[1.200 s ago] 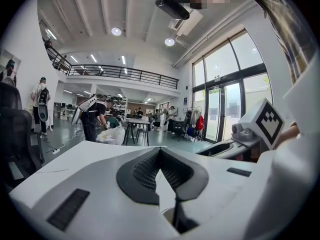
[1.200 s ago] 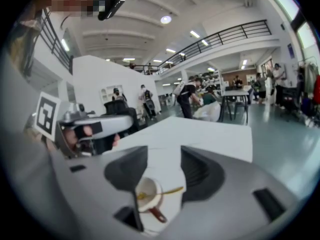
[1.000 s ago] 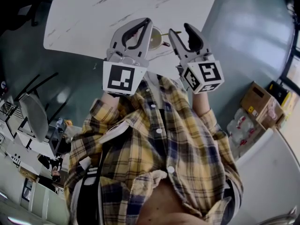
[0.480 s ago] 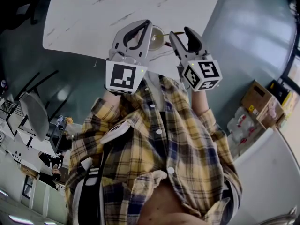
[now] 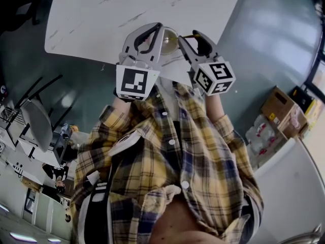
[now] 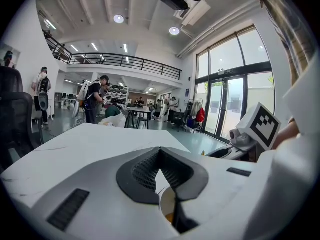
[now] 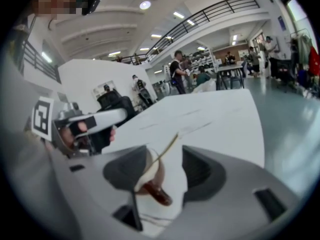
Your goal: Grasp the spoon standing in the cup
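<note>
Jaws of the right gripper (image 7: 165, 158), just opened wide, flank without touching the thin brass-coloured spoon (image 7: 170, 143) standing in the pale round cup (image 7: 149, 173) on the white marbled surface (image 7: 215, 111), while those of the left gripper (image 6: 160, 151) meet tip to tip on nothing, so the grasp itself is not yet made.

Large open-plan workspace hall: black-railed mezzanine balcony (image 6: 125, 60), tall dark-framed glass doors (image 6: 227, 104), white marble-patterned tabletop (image 5: 101, 19), round ceiling lights (image 6: 118, 18).

- Cup (image 5: 170, 40) stands on the counter (image 5: 127, 4), near its 6 o'clock edge.
- Spoon (image 7: 167, 146) stands in the cup, handle leaning toward 3 o'clock.
- Left tool (image 5: 158, 29) at the cup's 9 o'clock.
- Right tool (image 5: 190, 36) at its 3 o'clock, jaws either side of the handle.
- Box (image 5: 277, 108) on the floor (image 5: 269, 29), at the counter's 4 o'clock.
</note>
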A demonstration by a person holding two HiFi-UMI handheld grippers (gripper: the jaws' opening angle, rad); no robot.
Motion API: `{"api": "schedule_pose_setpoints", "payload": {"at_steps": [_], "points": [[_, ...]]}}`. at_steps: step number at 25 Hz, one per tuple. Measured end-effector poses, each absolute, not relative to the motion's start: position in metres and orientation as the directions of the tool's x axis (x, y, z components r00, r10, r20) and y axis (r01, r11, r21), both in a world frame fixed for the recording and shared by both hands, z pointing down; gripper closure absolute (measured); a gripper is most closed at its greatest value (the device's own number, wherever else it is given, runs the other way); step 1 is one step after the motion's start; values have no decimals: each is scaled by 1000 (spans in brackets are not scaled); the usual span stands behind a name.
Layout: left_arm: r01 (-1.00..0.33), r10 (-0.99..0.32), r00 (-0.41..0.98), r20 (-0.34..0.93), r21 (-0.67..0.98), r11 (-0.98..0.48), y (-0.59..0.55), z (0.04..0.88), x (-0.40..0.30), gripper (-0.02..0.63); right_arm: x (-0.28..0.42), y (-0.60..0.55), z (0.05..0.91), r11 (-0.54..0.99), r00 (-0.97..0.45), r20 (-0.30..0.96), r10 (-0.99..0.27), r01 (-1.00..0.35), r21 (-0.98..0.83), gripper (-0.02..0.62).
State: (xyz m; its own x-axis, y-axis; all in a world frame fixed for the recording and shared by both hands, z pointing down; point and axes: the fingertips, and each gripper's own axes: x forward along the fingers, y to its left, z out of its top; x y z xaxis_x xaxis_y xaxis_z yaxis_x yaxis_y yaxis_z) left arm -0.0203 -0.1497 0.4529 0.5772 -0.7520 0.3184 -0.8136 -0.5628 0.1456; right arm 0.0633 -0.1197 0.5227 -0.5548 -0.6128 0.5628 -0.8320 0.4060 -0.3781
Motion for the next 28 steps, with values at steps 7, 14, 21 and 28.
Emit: {"api": "schedule_pose_setpoints", "payload": {"at_steps": [7,14,21,28], "points": [[-818,-753,570,329,133,-560,-149,460,-23,591,52,-120,527,423,-583,558,-590,-812,-401,376],[-828,-762,556,332,139,-543,-149,463,-29,591,46,-119,528,431,-591,558,-582,-807,-404,376],[-837,-772,542,332,135,-530,-150,462,-34,591,43,-120,528,428,-598,554,-578,-801,-418,376],[-841,-777,537,328,133,-525,-150,461,-36,591,45,-121,525,422,-588,549,-595,-809,-409,416]]}}
